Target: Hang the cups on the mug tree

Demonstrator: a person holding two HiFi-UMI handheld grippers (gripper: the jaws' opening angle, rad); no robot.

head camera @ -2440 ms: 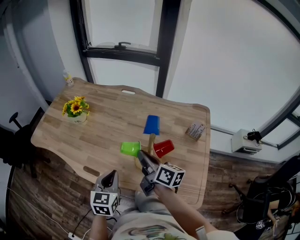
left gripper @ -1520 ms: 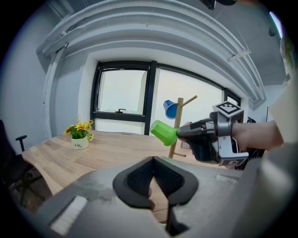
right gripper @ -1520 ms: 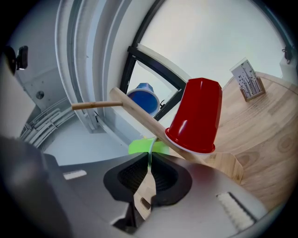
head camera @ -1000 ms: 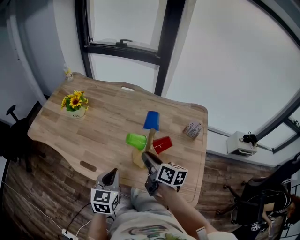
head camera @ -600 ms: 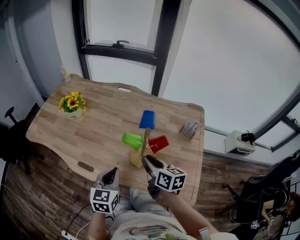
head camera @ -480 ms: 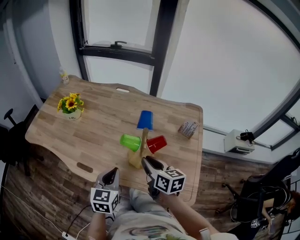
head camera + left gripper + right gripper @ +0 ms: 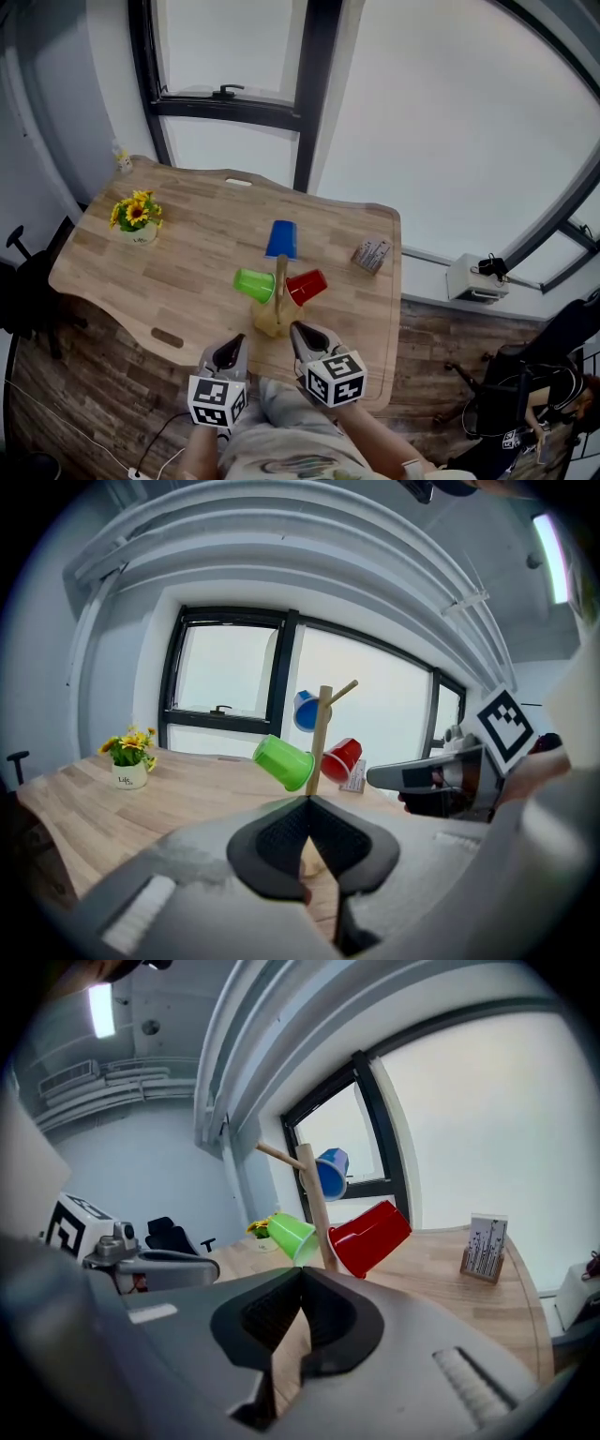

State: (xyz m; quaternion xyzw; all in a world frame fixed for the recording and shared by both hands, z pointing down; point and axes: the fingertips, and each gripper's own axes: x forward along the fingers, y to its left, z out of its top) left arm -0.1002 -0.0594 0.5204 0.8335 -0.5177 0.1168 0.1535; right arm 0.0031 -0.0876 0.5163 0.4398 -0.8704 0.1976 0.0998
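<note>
The wooden mug tree (image 7: pixel 277 298) stands near the table's front edge. A blue cup (image 7: pixel 280 239), a green cup (image 7: pixel 253 283) and a red cup (image 7: pixel 306 286) hang on its pegs. My left gripper (image 7: pixel 232 343) is shut and empty, just in front of the tree's base and slightly left. My right gripper (image 7: pixel 302 330) is beside it on the right; its jaws have just closed with nothing between them. The left gripper view has the green cup (image 7: pixel 284 761), red cup (image 7: pixel 341 758) and blue cup (image 7: pixel 306 711) beyond the shut jaw tips. The right gripper view shows the red cup (image 7: pixel 372 1238) nearest.
A pot of sunflowers (image 7: pixel 134 217) sits at the far left of the wooden table (image 7: pixel 187 253). A small card holder (image 7: pixel 371 254) stands at the right edge. Windows rise behind the table, and a black chair (image 7: pixel 530 394) stands on the floor at the right.
Both grippers have drawn back from the mug tree toward the table's near edge. The right gripper has rolled, and its jaws have closed. The three cups stay on the pegs.
</note>
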